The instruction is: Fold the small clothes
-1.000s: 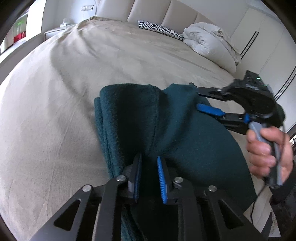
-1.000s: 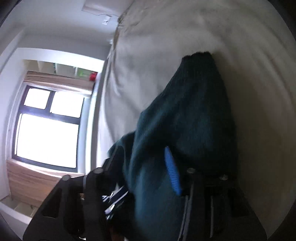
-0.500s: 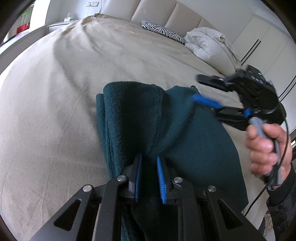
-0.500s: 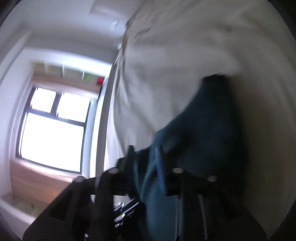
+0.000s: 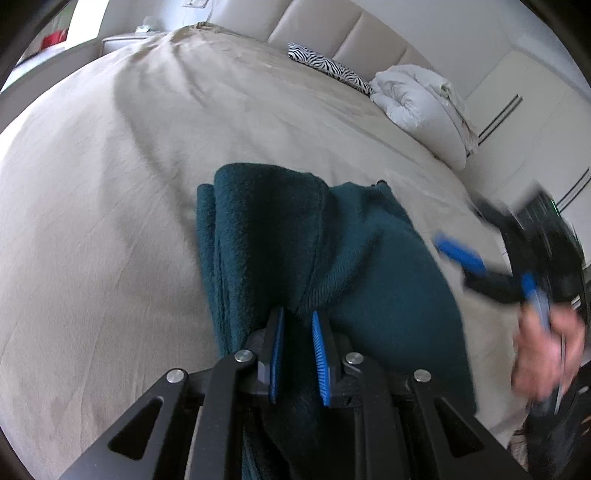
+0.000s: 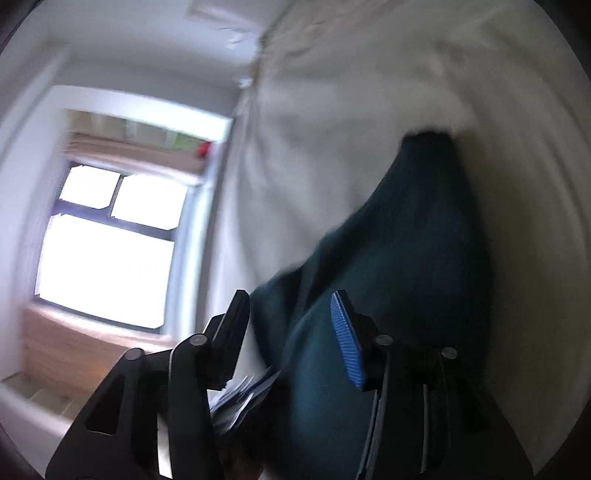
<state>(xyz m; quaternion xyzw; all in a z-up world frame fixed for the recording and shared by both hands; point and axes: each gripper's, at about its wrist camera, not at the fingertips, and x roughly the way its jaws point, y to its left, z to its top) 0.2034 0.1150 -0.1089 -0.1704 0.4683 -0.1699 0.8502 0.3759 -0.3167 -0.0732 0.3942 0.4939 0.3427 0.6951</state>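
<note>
Left wrist view. My left tongs [image 5: 298,347]: blue pads drawn narrow, pinching a gathered fold of the dark green knit garment [image 5: 332,251] at its near end. The garment lies folded on the beige bed sheet [image 5: 110,221], toward the near right part of the bed, with a fleecy layer on the left and a ribbed layer on the right. Its far end is a rounded fold pointing toward the headboard [image 5: 332,33]. My right tongs [image 5: 469,236]: blurred, at the right edge of the view, past the garment's right border and apart from it, with one blue pad [image 5: 460,254] plainly showing. My right hand [image 5: 546,354] grips the handle below them. At the far edge of the bed: a zebra-print pillow [image 5: 328,68] and a bundled white duvet [image 5: 417,99]. White wardrobe doors [image 5: 524,122] stand beyond the bed's right side.

Right wrist view, blurred. My right tongs [image 6: 291,325]: jaws have just been opening and stand wide apart, one blue pad [image 6: 347,343] facing inward. The green garment [image 6: 406,258] shows behind and between the fingers, but no pad presses on it. It lies on the pale sheet [image 6: 351,110]. A bright window [image 6: 107,251] sits on the left wall, with a small red object [image 6: 204,149] on the shelf above it.
</note>
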